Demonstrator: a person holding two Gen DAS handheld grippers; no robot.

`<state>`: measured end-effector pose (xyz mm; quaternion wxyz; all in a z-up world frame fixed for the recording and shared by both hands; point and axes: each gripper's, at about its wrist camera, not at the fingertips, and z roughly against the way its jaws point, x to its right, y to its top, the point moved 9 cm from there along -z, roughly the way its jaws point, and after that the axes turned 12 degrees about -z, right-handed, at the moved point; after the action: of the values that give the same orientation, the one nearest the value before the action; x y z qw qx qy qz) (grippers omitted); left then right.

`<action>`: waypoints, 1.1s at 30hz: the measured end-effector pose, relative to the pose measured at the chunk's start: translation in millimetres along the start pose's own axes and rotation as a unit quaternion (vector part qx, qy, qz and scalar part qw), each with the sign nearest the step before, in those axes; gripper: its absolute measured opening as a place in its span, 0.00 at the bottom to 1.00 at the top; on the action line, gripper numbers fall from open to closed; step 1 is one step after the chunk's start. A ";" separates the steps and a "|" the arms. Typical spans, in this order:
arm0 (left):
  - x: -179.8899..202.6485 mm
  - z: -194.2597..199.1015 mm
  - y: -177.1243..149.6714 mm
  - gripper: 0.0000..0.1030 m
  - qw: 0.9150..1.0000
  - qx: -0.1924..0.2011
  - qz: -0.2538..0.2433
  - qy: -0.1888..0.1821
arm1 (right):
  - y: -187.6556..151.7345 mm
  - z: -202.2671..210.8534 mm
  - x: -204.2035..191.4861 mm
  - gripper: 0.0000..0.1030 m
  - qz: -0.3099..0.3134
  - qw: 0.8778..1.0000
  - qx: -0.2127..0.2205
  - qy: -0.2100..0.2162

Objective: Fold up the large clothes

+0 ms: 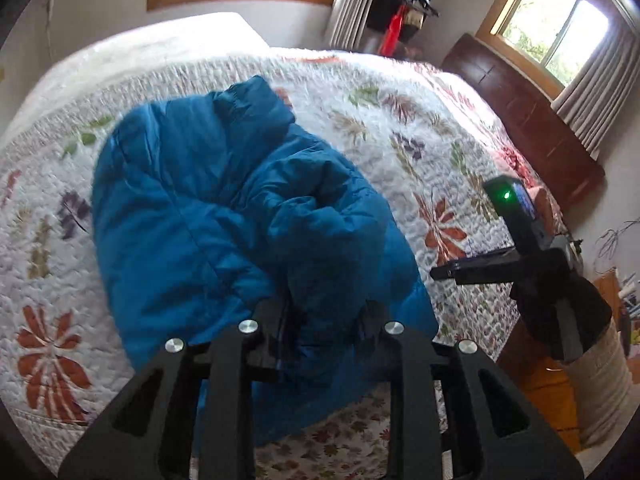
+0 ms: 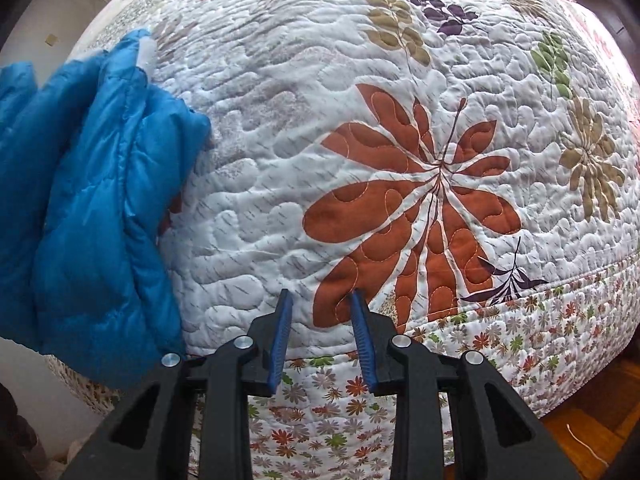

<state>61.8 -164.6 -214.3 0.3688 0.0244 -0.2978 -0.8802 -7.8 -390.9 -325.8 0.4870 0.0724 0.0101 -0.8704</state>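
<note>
A puffy blue jacket (image 1: 208, 200) lies crumpled on a white floral quilt (image 1: 400, 120) that covers the bed. My left gripper (image 1: 326, 320) is over the jacket's near end. A bunched fold of blue fabric is pinched between its black fingers and hides the pads. In the right wrist view the jacket (image 2: 80, 200) lies at the left. My right gripper (image 2: 322, 300) points down at the quilt (image 2: 400, 80) near the bed's edge, beside an orange flower print. It is open, with nothing between its blue pads. The left wrist view shows it (image 1: 444, 270) to the right of the jacket.
A dark wooden headboard (image 1: 520, 120) runs along the bed's right side under a curtained window (image 1: 552, 24). Clothes hang in the far corner (image 1: 404, 4). A white pillow (image 1: 180, 32) lies at the far end. Wood floor (image 2: 580, 420) shows below the bed's edge.
</note>
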 end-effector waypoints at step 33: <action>-98.9 80.0 -10.4 0.39 0.976 -0.050 0.156 0.144 | -12.5 132.7 -221.1 0.73 0.143 0.987 0.073 0.029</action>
<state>106.1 -52.7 -171.8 0.5414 0.0851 -0.1971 -0.8129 80.1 -208.9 -165.1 0.5990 0.1337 -0.0499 -0.7879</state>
